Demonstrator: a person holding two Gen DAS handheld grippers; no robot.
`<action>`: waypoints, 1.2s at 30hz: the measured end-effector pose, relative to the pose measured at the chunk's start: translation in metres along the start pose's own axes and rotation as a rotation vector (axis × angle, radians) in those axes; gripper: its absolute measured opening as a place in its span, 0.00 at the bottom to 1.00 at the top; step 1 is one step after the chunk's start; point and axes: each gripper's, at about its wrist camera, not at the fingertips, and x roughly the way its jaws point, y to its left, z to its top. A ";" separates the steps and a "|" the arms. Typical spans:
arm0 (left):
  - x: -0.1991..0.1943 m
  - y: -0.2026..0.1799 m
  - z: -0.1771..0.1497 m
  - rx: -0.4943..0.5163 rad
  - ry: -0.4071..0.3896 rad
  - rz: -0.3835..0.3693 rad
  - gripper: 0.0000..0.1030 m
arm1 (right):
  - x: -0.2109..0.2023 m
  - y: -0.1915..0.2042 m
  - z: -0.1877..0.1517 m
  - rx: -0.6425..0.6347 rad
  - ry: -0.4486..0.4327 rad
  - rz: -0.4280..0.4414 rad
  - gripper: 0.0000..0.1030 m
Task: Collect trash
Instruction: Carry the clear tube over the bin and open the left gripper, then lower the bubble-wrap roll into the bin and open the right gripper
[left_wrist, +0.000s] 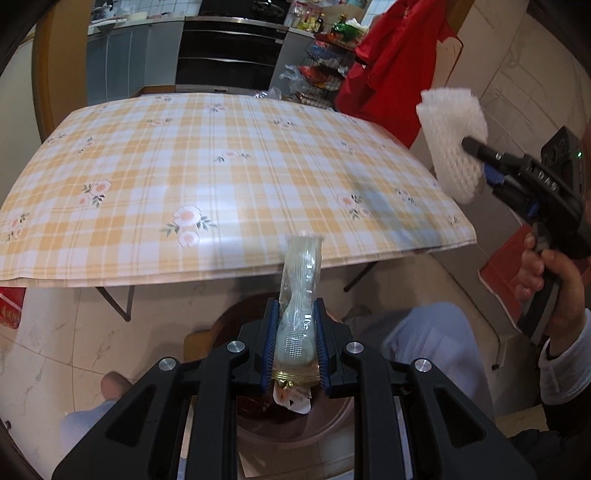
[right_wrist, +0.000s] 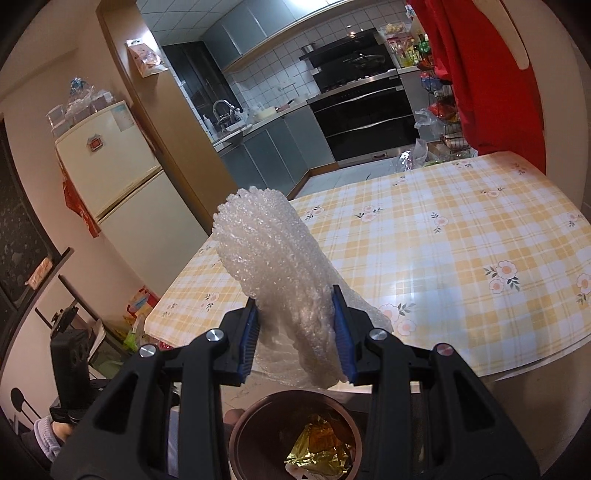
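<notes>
Both loaded: left gripper (left_wrist: 295, 343) clamps wrapper (left_wrist: 300, 295), right gripper (right_wrist: 295, 332) clamps bubble wrap (right_wrist: 273, 258); bin (right_wrist: 293, 435) directly below both, near.

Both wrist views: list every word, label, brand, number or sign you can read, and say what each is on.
"DAS": white letters on the black body of the right gripper, seen from the left wrist view.
Small dark print on the white wrapper under the left gripper: too blurred to read.
Sticker on the fridge: too small to read.
Packets on the kitchen rack: print illegible.
</notes>
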 end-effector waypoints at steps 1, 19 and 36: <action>0.002 -0.001 -0.002 0.001 0.004 0.001 0.18 | 0.000 0.002 0.001 -0.007 0.001 0.000 0.37; -0.026 0.000 0.009 -0.034 -0.136 0.069 0.84 | 0.000 0.018 -0.012 -0.058 0.058 -0.002 0.37; -0.096 0.017 0.023 -0.060 -0.351 0.240 0.94 | 0.015 0.055 -0.039 -0.145 0.178 -0.011 0.38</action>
